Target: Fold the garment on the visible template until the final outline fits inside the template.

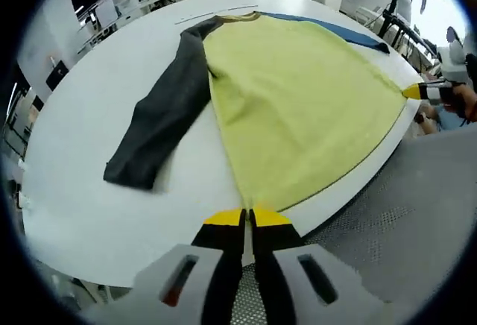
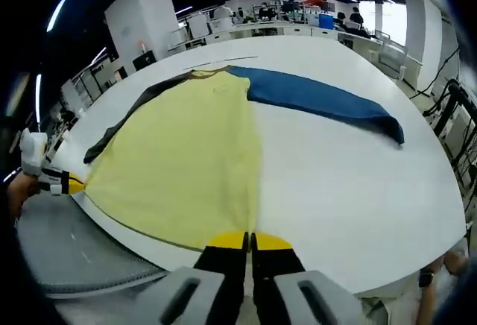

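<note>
A long-sleeved shirt [image 1: 298, 109] lies flat on a white table [image 1: 89, 191], its yellow body spread wide and its hem running along the near edge. The collar points toward the far edge.

In the left gripper view, the left gripper [image 1: 247, 219] sits at one bottom corner of the hem, right at the table's near edge. Its yellow-tipped jaws are pressed together with the hem corner pinched between them. The dark grey sleeve [image 1: 160, 127] lies straight out from the shoulder across bare tabletop, its cuff stopping short of the table's side edge. At the other hem corner the right gripper [image 1: 425, 92] meets the cloth, held by a hand [image 1: 463, 100].

In the right gripper view, the right gripper [image 2: 250, 241] has its jaws drawn tight together on the hem corner at the near edge. The blue sleeve [image 2: 320, 100] stretches away from the shoulder over open white surface, with plenty of bare table beyond its cuff. At that view's left the left gripper [image 2: 71, 184] holds the opposite hem corner.

A thin dark line [image 1: 216, 12] runs on the tabletop just past the collar. A grey mesh mat [image 1: 417, 221] lies below the near edge of the table. Beyond the far edge stand desks and equipment [image 2: 261, 19], well apart from the shirt; a blue bin [image 2: 325, 21] sits among them.
</note>
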